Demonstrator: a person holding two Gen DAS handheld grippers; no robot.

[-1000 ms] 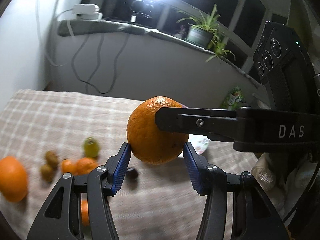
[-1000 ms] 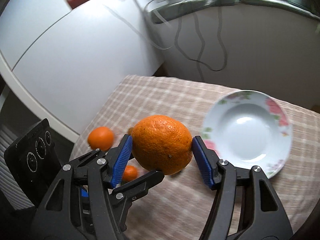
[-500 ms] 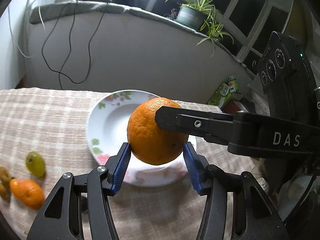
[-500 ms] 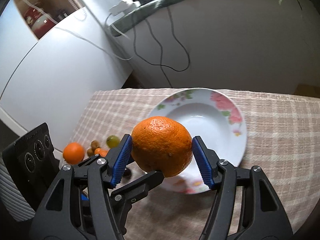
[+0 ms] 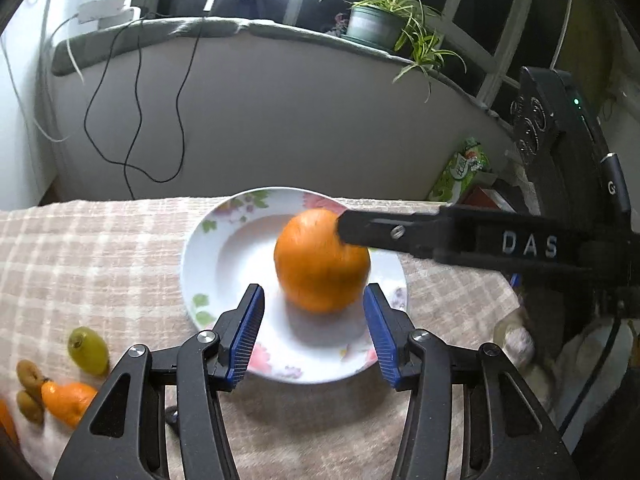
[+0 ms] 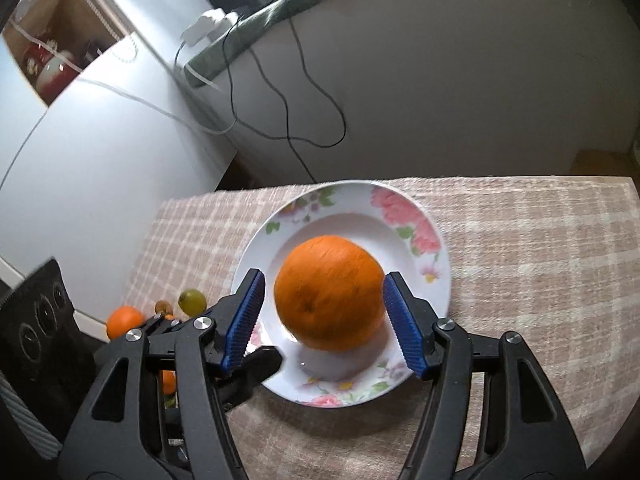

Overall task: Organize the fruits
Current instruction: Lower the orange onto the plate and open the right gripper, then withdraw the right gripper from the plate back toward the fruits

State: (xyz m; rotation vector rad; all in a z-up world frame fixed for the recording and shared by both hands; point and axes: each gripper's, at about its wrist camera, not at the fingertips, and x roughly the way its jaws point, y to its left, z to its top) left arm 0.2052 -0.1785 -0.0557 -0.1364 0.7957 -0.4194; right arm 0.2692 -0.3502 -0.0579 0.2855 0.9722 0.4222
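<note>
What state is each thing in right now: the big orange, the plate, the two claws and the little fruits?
Big orange: blurred, over the plate, between open pads.
Plate: upright on the checked cloth.
Left gripper: open.
Right gripper: open.
Green grape: lying on the cloth.
Small orange: near the cloth's edge.

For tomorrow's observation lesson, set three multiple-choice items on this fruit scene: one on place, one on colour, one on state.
1. Where is the large orange?
A. over the flowered plate
B. on the windowsill
C. beside the grape

2. What colour are the gripper pads?
A. red
B. blue
C. yellow

3. How does the left gripper stand?
A. shut on the orange
B. out of view
C. open, with gaps beside the orange

Answers: 1 A, the plate's white well surrounds it; 2 B, ribbed blue faces show; 3 C, plate shows between pads and fruit.
</note>
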